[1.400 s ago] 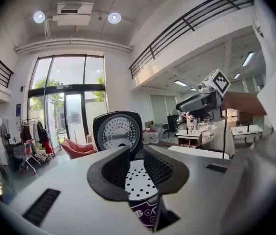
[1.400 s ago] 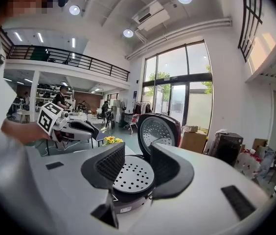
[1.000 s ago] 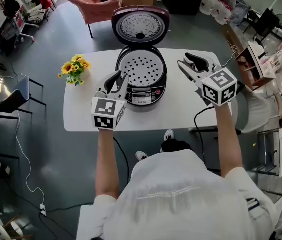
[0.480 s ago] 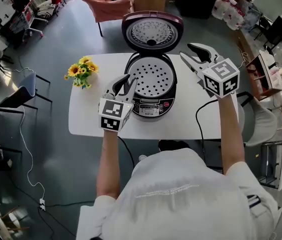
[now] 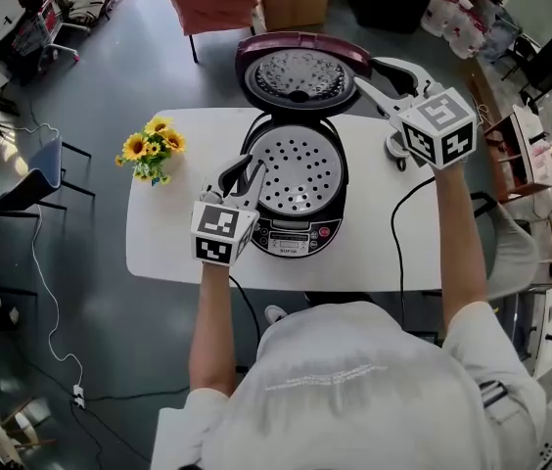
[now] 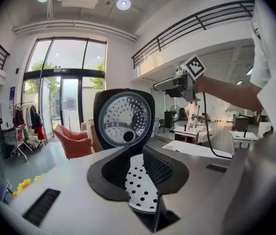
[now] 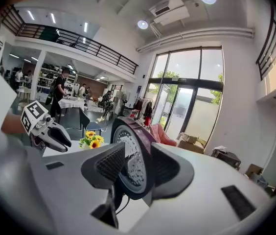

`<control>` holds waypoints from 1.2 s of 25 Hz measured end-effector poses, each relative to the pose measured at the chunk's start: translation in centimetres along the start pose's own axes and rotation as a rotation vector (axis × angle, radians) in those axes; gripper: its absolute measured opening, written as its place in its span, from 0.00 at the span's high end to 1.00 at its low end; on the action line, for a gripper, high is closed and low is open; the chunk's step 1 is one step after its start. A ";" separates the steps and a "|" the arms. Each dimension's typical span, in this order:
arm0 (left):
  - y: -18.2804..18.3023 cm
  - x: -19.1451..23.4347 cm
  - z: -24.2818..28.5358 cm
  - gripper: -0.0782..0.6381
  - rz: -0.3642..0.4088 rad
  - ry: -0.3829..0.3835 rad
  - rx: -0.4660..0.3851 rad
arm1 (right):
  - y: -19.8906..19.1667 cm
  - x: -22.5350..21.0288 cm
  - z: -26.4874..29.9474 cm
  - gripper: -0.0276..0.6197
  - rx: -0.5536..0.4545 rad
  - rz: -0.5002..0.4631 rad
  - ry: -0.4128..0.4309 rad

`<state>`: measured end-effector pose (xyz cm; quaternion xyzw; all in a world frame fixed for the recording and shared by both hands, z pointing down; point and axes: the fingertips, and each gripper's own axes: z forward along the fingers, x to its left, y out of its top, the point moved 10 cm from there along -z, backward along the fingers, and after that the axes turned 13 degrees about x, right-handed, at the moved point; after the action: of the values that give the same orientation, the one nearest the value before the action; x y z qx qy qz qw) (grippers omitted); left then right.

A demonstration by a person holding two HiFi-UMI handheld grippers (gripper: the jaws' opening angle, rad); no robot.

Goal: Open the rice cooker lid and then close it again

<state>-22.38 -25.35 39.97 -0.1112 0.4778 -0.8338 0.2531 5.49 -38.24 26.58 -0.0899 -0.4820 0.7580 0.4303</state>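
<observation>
I note the white worktop [image 5: 163, 238] carrying the rice cooker [image 5: 296, 235] at its centre, with the lid [image 5: 296, 71] raised at the cooker's 12 o'clock. My right tongs [image 5: 364, 72] stand open astride the lid's rim at 3 o'clock, not clamped. My left tongs [image 5: 241, 170], partly open and empty, hover at the cooker's 8 o'clock. Sunflowers [image 5: 149, 149] sit at 9 o'clock.

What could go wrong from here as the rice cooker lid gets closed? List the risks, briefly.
1. The lid has its edge between the right gripper jaws, which look unclamped; pushed this way, it may slip and slam shut.
2. The left gripper hovers by the left rim of the cooker; a dropping lid might catch it.
3. The black cord trails off the table under the right arm and could snag.
</observation>
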 end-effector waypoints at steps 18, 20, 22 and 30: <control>-0.8 1.3 5.4 0.76 -0.078 -0.105 0.030 | -0.6 -5.2 4.3 0.59 0.000 -0.019 0.089; -1.1 1.3 5.7 0.76 -0.079 -0.109 0.045 | -0.8 -5.4 4.6 0.60 -0.011 -0.008 0.118; -1.2 1.3 5.9 0.76 -0.081 -0.113 0.053 | -0.9 -5.5 4.8 0.60 -0.016 -0.011 0.148; -1.2 1.3 5.4 0.76 -0.078 -0.100 0.046 | -1.0 -5.4 5.6 0.62 -0.033 0.001 0.194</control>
<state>-21.60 -29.50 43.71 -0.1656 0.4407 -0.8471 0.2466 6.29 -45.69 28.84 -0.1703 -0.4506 0.7379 0.4727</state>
